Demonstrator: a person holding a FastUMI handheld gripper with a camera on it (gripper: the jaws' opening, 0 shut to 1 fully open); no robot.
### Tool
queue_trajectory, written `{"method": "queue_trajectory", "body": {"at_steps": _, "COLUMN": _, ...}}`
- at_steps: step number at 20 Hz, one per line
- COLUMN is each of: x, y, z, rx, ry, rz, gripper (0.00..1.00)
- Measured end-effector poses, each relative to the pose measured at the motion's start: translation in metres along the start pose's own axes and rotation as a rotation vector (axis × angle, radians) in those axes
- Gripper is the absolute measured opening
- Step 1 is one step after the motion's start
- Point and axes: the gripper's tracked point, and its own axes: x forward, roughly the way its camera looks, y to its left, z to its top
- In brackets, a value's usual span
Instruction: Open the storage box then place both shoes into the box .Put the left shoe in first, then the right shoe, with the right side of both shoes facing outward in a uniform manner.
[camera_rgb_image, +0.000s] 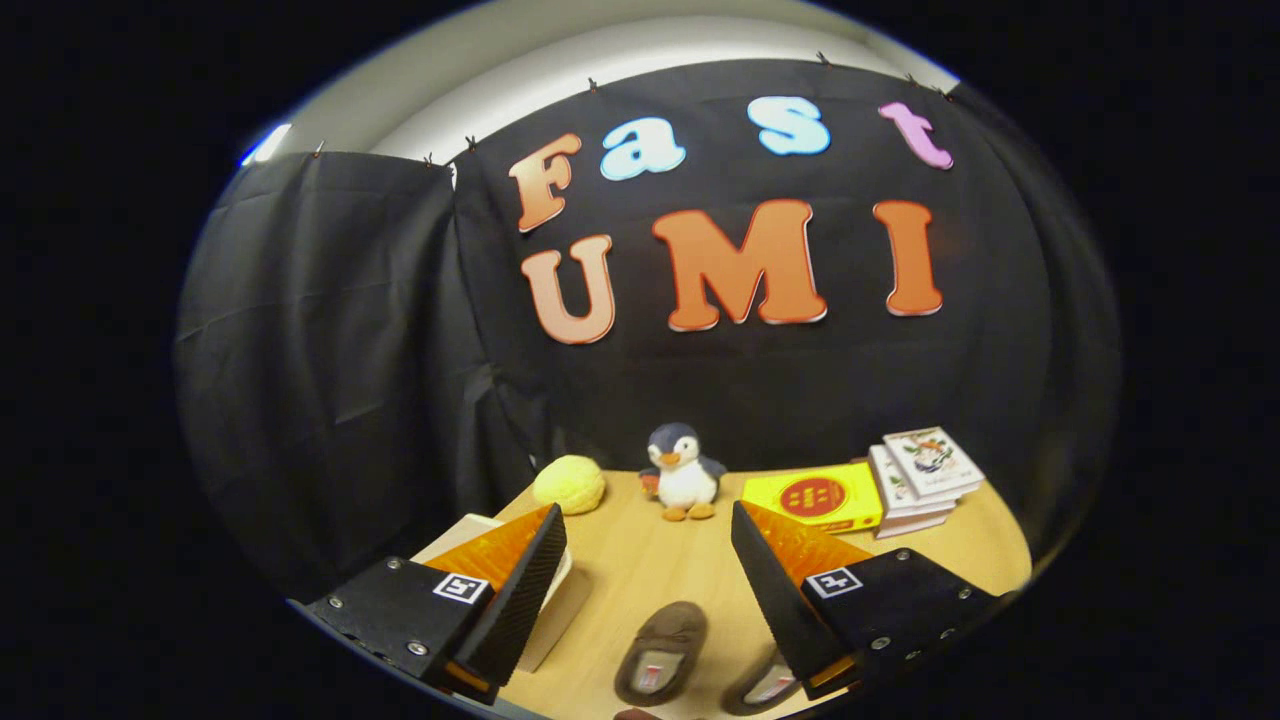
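1. The gripper (648, 525) hangs above the near part of the wooden table (640, 570), its two fingers spread wide apart with nothing between them but air and bare tabletop below.
2. Two brown shoes lie on the table at the near edge. One shoe (661, 652) sits in the gap between the fingers, its opening showing a pale insole. The second shoe (765, 685) lies just to its right, partly hidden under the right finger.
3. The storage box (548, 610), pale and light-coloured, stands at the left side of the table, mostly hidden behind the left finger; whether its lid is up or down cannot be told.
4. Open room: a broad strip of bare wood runs from the shoes towards the far side, free between the two fingers.
5. Along the far edge, against the black cloth wall, stand a yellow ball-like soft thing (569, 484) at left, a toy penguin (681, 472) in the middle, and a yellow flat box (815, 498) to its right.
6. A stack of books (922, 478) rests at the far right, touching the yellow flat box's end.
7. The yellow flat box bears a red round mark; its writing is too small to read, as are the book covers.
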Motion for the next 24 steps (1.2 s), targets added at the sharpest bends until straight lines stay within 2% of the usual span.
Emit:
{"method": "queue_trajectory", "body": {"at_steps": 3, "x": 0.026, "y": 0.005, "z": -0.047, "rx": 0.013, "ry": 0.115, "rz": 0.024, "gripper": 0.99}}
{"method": "queue_trajectory", "body": {"at_steps": 9, "x": 0.055, "y": 0.058, "z": -0.121, "rx": 0.185, "ry": 0.341, "rz": 0.178, "gripper": 0.98}}
{"method": "queue_trajectory", "body": {"at_steps": 16, "x": 0.079, "y": 0.106, "z": -0.18, "rx": 0.33, "ry": 0.53, "rz": 0.333, "gripper": 0.98}}
{"method": "queue_trajectory", "body": {"at_steps": 24, "x": 0.087, "y": 0.145, "z": -0.22, "rx": 0.539, "ry": 0.693, "rz": 0.465, "gripper": 0.97}}
